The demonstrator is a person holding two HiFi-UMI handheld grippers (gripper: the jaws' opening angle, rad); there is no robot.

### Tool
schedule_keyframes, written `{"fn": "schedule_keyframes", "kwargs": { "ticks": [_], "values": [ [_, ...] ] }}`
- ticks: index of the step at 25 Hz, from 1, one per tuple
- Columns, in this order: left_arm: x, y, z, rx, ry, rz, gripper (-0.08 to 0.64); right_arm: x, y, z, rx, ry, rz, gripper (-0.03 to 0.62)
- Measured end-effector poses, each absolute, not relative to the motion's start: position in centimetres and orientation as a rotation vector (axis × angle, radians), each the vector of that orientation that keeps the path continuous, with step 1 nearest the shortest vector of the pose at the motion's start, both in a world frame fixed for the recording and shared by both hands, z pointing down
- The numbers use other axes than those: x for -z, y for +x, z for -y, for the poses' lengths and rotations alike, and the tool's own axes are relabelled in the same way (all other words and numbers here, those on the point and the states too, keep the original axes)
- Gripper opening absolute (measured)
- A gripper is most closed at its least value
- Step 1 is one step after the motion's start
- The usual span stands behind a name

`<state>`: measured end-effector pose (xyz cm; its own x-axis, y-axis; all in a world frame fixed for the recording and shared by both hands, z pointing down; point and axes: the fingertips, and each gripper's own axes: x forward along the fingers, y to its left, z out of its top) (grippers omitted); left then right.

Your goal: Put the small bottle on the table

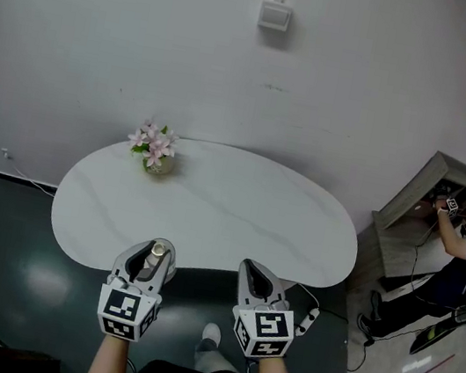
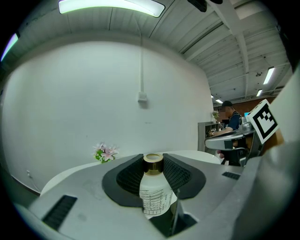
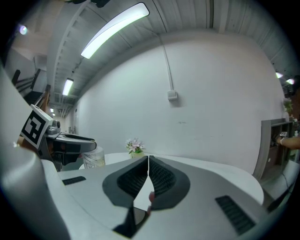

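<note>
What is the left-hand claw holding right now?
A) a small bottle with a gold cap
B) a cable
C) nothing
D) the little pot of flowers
A: in the left gripper view, the small bottle stands clamped between the jaws of the left gripper.

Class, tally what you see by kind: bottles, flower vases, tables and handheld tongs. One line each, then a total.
small white plastic bottle with gold cap: 1
small vase of pink flowers: 1
white oval marble-look table: 1
grey handheld tongs, left tongs and right tongs: 2
Total: 5
</note>
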<state>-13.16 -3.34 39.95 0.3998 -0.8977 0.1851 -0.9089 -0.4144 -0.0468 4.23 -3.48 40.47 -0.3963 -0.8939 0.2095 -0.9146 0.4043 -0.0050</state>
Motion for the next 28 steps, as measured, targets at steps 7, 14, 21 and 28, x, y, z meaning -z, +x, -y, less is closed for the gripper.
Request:
{"fn": "schedule_keyframes", "kwargs": {
  "ticks": [7, 14, 21, 28],
  "values": [
    [-40.4, -12.6, 7.4, -0.295, 2.546, 1.680, 0.132, -41.2, 5.0, 7.8, -0.214, 1.591, 2.489, 0.067],
    [-40.4, -11.4, 10.8, -0.304, 2.525, 1.703, 0.132, -41.6, 6.1, 11.7, -0.236, 1.558, 2.505, 0.067],
    [-39.9, -10.0, 14.0, -0.323, 2.505, 1.726, 0.132, -41.2, 7.5, 15.4, -0.263, 1.526, 2.532, 0.067],
    [-39.7, -9.5, 16.2, -0.351, 2.483, 1.750, 0.132, -41.4, 8.2, 17.8, -0.293, 1.508, 2.551, 0.067]
  ]
}}
